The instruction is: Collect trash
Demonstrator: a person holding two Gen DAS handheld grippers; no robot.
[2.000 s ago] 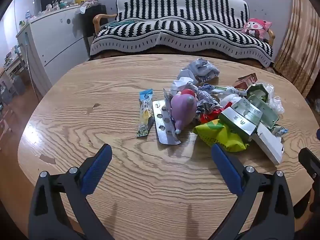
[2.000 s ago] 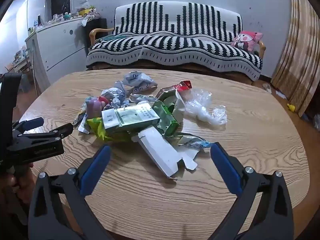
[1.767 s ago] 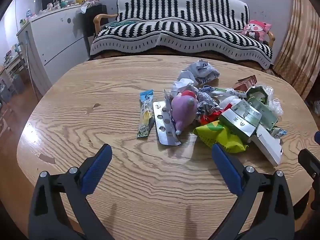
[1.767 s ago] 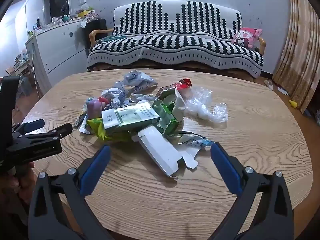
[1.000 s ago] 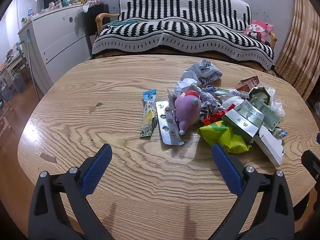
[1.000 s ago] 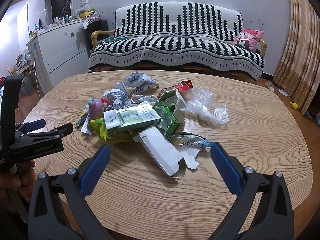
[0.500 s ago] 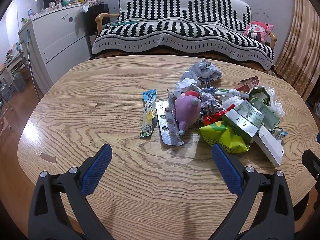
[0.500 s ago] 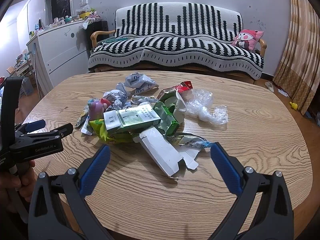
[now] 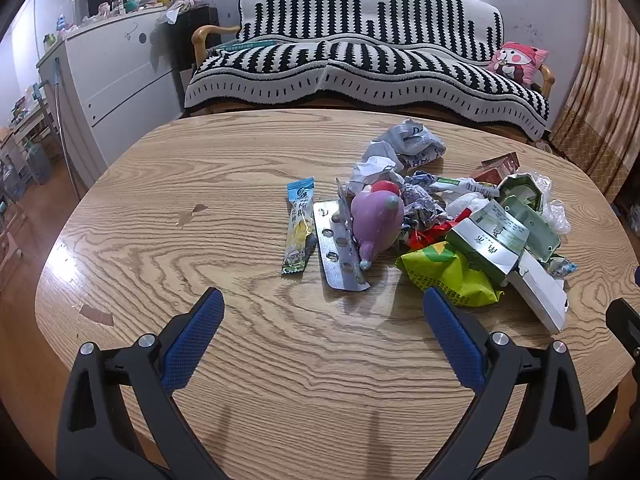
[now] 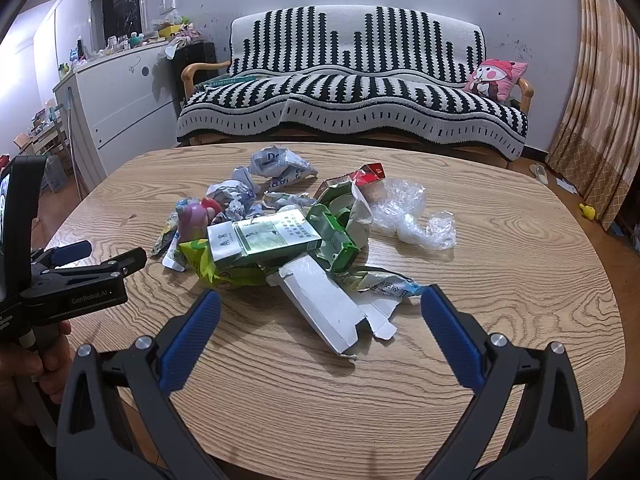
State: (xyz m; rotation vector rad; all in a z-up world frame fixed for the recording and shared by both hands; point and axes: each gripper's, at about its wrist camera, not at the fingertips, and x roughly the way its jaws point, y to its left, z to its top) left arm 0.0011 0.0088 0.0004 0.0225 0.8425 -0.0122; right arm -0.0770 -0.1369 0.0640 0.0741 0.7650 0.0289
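Oval wooden table, striped-blanket sofa against grey wall, white cabinet left, patterned curtain right

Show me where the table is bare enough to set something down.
Bare: the round wooden table left of the blue snack sachet, and right of the crumpled clear plastic. Crowded: the middle, around the green carton.

Oval wooden table bears a trash heap.

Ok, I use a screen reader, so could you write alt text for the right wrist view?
A pile of trash lies on a wooden table, with the open right gripper hovering in front of it. The left gripper is held at the left edge, and a striped sofa stands behind.
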